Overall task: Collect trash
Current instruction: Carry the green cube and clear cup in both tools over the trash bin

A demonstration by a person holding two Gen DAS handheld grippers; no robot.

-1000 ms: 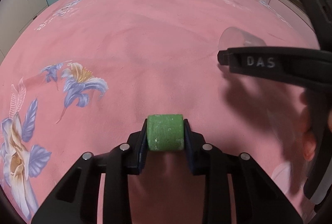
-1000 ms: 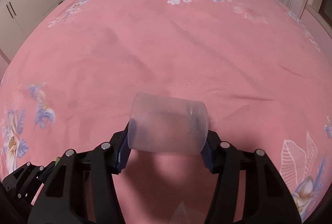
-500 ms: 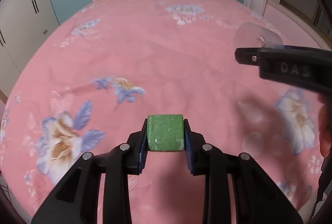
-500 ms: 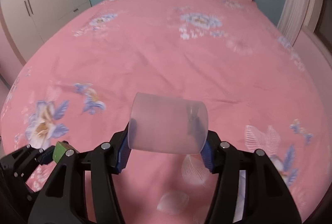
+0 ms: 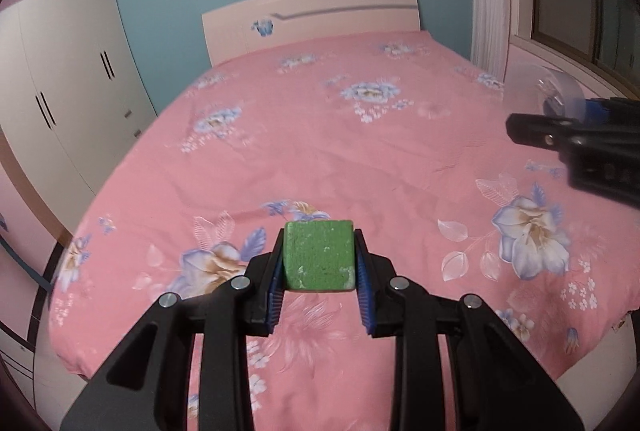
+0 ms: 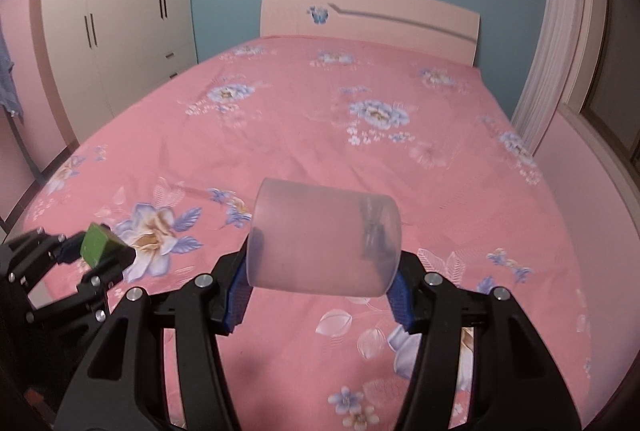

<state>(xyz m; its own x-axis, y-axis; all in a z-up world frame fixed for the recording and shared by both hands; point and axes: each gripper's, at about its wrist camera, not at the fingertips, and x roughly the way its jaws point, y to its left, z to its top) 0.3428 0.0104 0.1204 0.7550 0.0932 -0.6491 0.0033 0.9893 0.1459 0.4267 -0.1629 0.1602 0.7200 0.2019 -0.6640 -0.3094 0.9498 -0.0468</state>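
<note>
The left hand-held gripper (image 5: 319, 263) clamps a green sponge block (image 5: 318, 256) between its blue pads, held above the near end of the pink floral bed (image 5: 320, 135). To its right, the right hand-held gripper (image 6: 320, 273) grips a frosted plastic cup (image 6: 325, 238) lying sideways across its jaws, also over the bed's near end.

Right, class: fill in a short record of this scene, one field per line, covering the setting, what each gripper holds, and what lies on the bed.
setting: bedroom, bed with pink floral cover
left gripper: shut on green block
right gripper: shut on translucent plastic cup, lying sideways between the pads
on the bed: no loose trash visible
background: white wardrobe, pale headboard, curtain at right
trash bin: not in view
</note>
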